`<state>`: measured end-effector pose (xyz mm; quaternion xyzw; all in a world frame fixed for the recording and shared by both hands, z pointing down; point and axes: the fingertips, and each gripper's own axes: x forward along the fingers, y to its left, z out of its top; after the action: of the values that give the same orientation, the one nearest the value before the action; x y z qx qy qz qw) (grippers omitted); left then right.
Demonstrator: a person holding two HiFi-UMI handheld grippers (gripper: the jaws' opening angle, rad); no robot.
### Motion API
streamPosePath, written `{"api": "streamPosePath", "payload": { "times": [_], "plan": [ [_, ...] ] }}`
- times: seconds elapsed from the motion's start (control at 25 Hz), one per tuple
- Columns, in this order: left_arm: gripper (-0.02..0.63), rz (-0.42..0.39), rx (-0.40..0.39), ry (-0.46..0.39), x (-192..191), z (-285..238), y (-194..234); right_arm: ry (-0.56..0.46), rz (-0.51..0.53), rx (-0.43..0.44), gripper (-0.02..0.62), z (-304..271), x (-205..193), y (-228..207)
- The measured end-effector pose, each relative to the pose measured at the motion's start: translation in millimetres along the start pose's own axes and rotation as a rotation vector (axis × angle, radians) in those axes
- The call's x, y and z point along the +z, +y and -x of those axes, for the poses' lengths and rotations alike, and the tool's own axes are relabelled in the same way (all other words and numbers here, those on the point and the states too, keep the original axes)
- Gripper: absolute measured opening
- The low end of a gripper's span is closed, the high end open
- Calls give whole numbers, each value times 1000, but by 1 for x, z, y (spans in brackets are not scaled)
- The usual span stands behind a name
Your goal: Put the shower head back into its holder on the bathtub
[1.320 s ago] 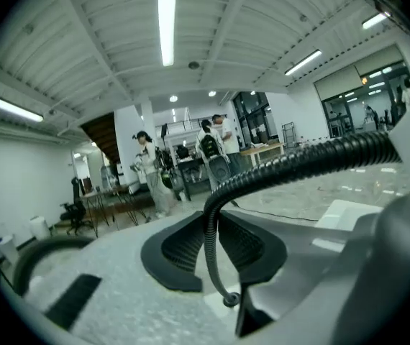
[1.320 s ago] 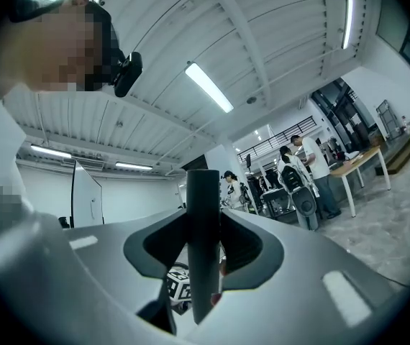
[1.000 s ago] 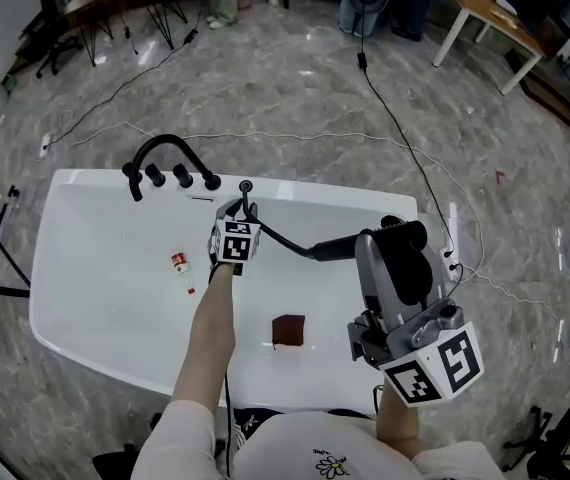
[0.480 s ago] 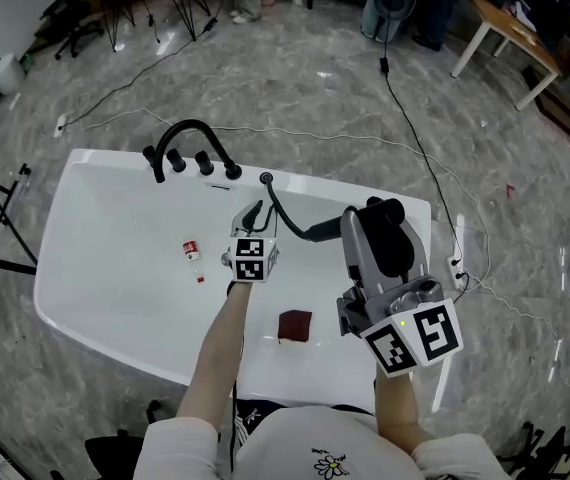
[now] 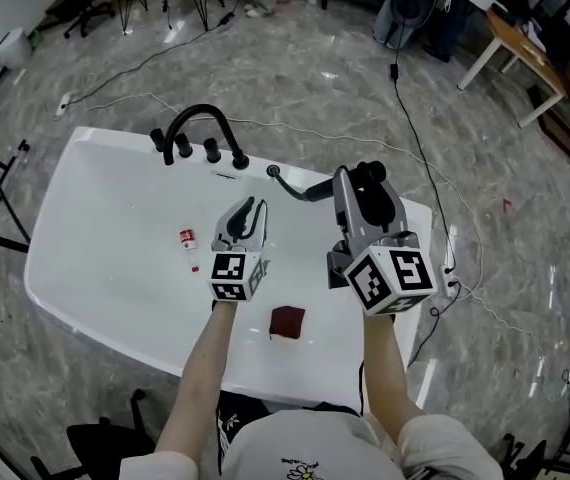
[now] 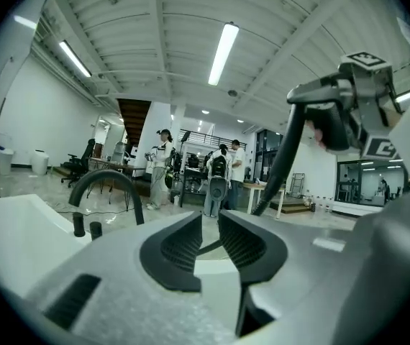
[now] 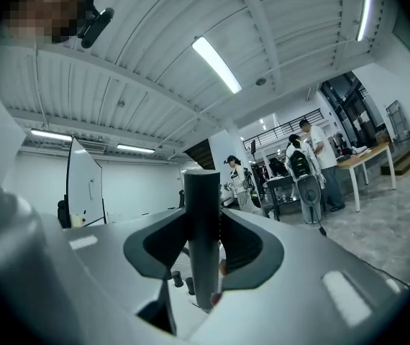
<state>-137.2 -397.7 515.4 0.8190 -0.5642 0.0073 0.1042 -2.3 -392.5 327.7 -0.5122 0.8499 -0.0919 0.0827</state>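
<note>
The right gripper [image 7: 203,246] holds the shower head [image 7: 203,192] in its fingers, handle upright. The holder [image 5: 272,171], seemingly the small fitting on the bathtub [image 5: 85,218] rim beside the tap [image 5: 200,126], lies left of it. The left gripper [image 6: 210,226] is empty, its fingers narrow after just closing.

One white bathtub [image 5: 85,268]. One black arched faucet [image 5: 201,116] on its rim, with three black knobs [image 5: 211,150] beside it. One shower head [image 7: 203,228] on one black hose [image 5: 297,189]. One small red-labelled bottle [image 5: 186,240] and one dark red block [image 5: 287,322] in the tub. Two hand-held grippers, the left hand-held gripper [image 5: 249,208] and the right hand-held gripper [image 5: 348,183], each with one marker cube.
</note>
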Motion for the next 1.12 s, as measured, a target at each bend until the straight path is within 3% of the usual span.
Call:
{"api": "streamPosePath", "payload": {
  "times": [0.12,0.36,0.56,0.8,1.12],
  "plan": [
    [-2,36,-3,37,-15,18,8,24,36,9,141,-22,-18,2],
    [-3,41,-27,84,-35,55,32,38,127,10,141,-90,-50,10],
    [-2,16,-24,116,-55,72,68,71,154,16,141,-157,-99,10],
    [-3,86,44,90,-69,78,122,187,163,-74,141,-209,-183,-20],
    [-3,126,56,158,-115,91,146,320,146,-202,141,-249,-265,-71]
  ]
}}
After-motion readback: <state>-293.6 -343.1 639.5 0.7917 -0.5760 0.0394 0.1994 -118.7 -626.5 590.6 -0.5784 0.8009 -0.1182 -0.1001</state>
